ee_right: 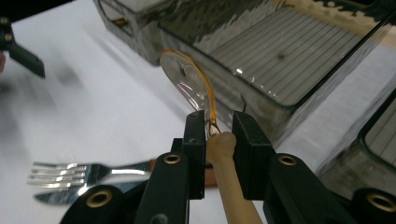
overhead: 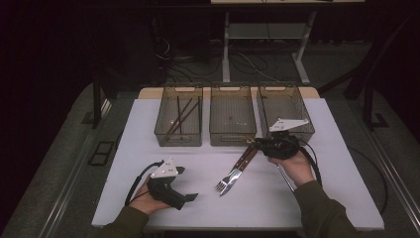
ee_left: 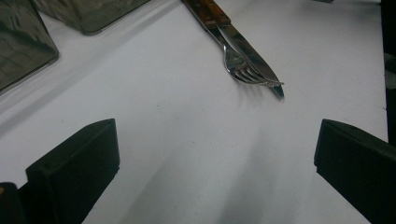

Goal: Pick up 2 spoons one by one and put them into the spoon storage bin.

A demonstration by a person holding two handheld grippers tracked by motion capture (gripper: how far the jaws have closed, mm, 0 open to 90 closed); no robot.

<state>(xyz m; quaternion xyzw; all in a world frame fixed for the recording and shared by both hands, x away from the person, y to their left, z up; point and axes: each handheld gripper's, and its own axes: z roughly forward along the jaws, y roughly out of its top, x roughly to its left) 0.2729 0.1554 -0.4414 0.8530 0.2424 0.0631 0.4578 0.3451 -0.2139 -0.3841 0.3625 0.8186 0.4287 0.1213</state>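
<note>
My right gripper (ee_right: pixel 218 140) is clenched on a spoon (ee_right: pixel 196 91), with the pads pinching the neck where the pale handle meets the clear, amber-rimmed bowl. The spoon hangs above the white table (overhead: pixel 148 129), bowl forward, just in front of the middle bin (overhead: pixel 233 119). It looks like a light plastic piece: stiff enough to hold its line, but smooth and narrow at the neck, so I judge it could twist or slip if I ease off. A grip this close to the bowl leaves the long handle trailing behind the jaws, so it may swing. A hold further down the handle would balance better.

My left gripper (overhead: pixel 171 191) rests near the front edge of the table, its jaws spread wide with nothing between them.

By count: one spoon in my grip; one fork (overhead: pixel 225 179) and one knife (overhead: pixel 242 161), both wooden-handled, lying together on the table; three clear bins in a row; the left bin (overhead: pixel 179 119) holds thin brown sticks, probably chopsticks, whose number I cannot tell.
</note>
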